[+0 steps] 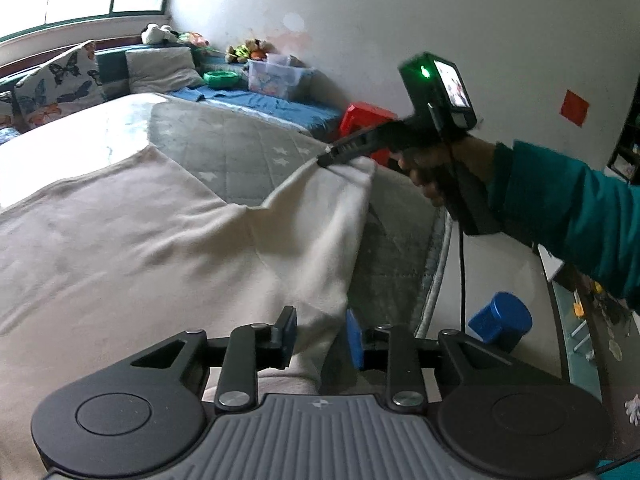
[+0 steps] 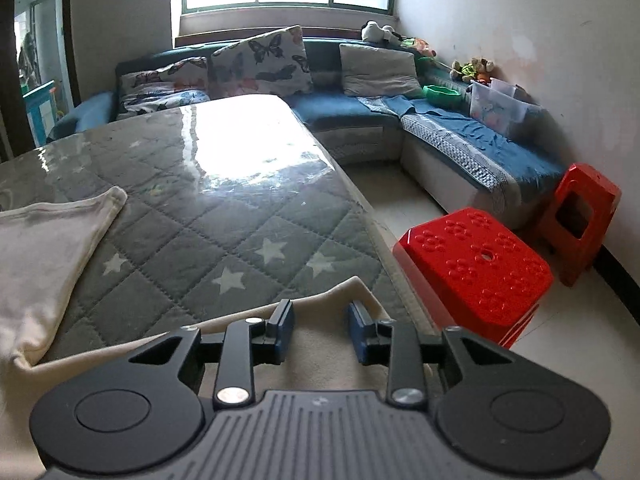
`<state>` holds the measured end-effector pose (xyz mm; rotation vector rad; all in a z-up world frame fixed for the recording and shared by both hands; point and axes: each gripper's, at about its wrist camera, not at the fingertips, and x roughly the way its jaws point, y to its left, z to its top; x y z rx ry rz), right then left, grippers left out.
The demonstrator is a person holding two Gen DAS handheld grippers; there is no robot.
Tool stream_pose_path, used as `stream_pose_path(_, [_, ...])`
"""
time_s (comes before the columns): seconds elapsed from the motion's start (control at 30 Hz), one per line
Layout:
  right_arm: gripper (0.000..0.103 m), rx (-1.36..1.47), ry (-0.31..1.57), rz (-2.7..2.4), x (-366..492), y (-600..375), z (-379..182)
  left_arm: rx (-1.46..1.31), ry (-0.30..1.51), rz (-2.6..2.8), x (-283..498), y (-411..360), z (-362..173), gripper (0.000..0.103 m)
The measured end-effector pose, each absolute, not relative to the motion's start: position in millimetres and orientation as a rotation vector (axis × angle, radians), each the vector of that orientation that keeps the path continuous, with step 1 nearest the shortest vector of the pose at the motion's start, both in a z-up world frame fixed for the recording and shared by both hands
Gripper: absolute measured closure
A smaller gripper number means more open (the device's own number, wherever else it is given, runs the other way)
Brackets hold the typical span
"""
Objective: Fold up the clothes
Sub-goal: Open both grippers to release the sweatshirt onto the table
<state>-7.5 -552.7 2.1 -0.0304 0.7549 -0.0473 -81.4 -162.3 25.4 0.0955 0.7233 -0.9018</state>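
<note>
Your left gripper is sitting part open, pads apart, with the cream cloth running between them; the pads aren't pressing on it. Your right gripper is also part open, pads apart, hovering over a cloth corner that's lying flat under it, nothing pinched. In the left view the right gripper's tips are sitting at a raised cloth corner, but you can't tell from there whether they're touching it.

Taking the quilted mattress as reference: the cloth is spreading over its near part, one edge draping off the mattress's right side, another corner lying on the quilt towards its left. Your right hand and teal sleeve are hanging off the mattress's right edge.

Right of the mattress, on the floor, a red stool is standing just beside it, a second stool behind that one. Beyond the mattress's far end a blue sofa is carrying butterfly cushions. A blue jar is lying on the floor by the mattress's near right corner.
</note>
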Motion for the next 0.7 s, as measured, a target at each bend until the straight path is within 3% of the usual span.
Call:
stream_pose_path(0.27, [0.053,-0.097,0.722,0.068,-39.3,-517.8,24.8,0.037,0.68,-0.725,-91.2,-99.4,40.2,0.071])
stream_pose_path(0.7, [0.049,-0.249,0.669,0.518,-78.6,-392.5,42.3,-0.052,0.633,-0.081,-73.7,66.0,53.5,0.07])
